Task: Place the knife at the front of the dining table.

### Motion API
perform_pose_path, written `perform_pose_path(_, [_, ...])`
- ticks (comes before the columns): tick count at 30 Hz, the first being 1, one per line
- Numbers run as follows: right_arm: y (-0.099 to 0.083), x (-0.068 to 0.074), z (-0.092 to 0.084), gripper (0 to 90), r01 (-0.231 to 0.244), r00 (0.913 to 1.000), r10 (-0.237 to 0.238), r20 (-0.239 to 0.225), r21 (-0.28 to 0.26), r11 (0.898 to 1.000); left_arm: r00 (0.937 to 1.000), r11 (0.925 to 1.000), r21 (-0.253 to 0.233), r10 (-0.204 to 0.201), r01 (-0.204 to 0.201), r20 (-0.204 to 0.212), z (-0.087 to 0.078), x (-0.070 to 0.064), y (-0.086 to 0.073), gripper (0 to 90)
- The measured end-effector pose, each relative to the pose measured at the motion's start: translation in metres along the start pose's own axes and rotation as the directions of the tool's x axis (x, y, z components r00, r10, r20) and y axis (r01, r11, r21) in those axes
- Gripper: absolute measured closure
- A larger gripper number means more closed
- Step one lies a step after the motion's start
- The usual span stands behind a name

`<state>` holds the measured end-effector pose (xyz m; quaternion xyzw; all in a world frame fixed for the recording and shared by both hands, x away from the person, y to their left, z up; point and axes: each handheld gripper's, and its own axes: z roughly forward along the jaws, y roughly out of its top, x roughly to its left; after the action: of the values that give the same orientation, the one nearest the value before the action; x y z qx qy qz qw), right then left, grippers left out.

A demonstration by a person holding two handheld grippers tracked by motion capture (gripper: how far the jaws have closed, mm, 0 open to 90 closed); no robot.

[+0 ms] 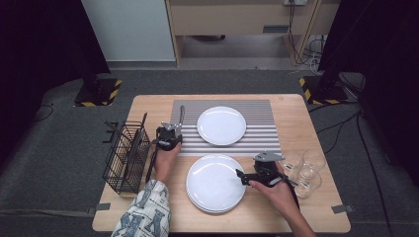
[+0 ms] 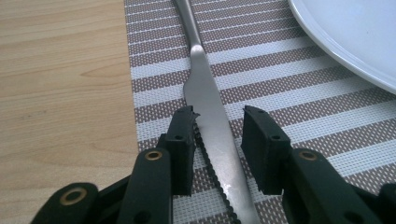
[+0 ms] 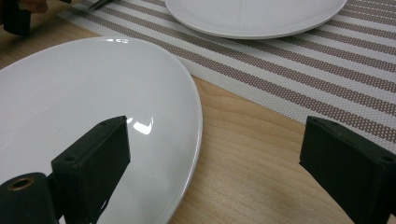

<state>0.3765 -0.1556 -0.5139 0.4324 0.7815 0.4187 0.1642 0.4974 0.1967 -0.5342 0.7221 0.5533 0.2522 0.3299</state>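
Left tongs (image 2: 218, 135): part open, straddling knife (image 2: 208, 107) blade, pads not pressing.
Knife: flat on striped mat (image 2: 299, 93), left of far plate (image 2: 355, 37).
Right tongs (image 3: 219, 172): wide, empty, at near plate (image 3: 93, 93) rim.
Tip: lift straight up, w/o dragging serrated edge.

1. Silver metal table knife (image 2: 208, 100): one, on the mat.
2. Round white ceramic plates: one on the mat (image 1: 221, 125); a stack by the near edge (image 1: 215, 183), count not readable.
3. Clear glass tumblers (image 1: 305, 168): about three, clustered.
4. Black wire cutlery rack (image 1: 126, 156): one.
5. Striped woven placemat (image 1: 262, 129): one.
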Motion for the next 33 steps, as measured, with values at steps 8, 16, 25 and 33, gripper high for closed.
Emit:
perform_pose_path(8, [-0.001,0.001,0.001,8.6,0.006,1.0000,-0.006,-0.001,0.005,1.000,1.0000,1.0000,-0.004,-0.005,0.005,0.008,0.000,0.000,0.000,62.2])
perform_pose_path(16, [0.000,0.001,0.000,8.7,-0.002,1.0000,0.002,-0.004,-0.003,1.000,0.9999,0.9997,-0.021,0.013,-0.013,-0.007,-0.004,0.000,0.001,55.6])
perform_pose_path(25, [0.001,0.003,0.000,8.7,0.003,1.0000,-0.003,-0.008,-0.003,1.000,0.9999,0.9994,-0.033,0.012,-0.012,-0.003,-0.014,-0.002,0.006,43.6])
perform_pose_path(33, [0.000,0.004,-0.001,8.6,0.007,1.0000,-0.007,-0.005,-0.005,1.000,0.9982,0.9997,-0.025,0.007,-0.006,0.060,-0.026,-0.010,0.006,33.2])
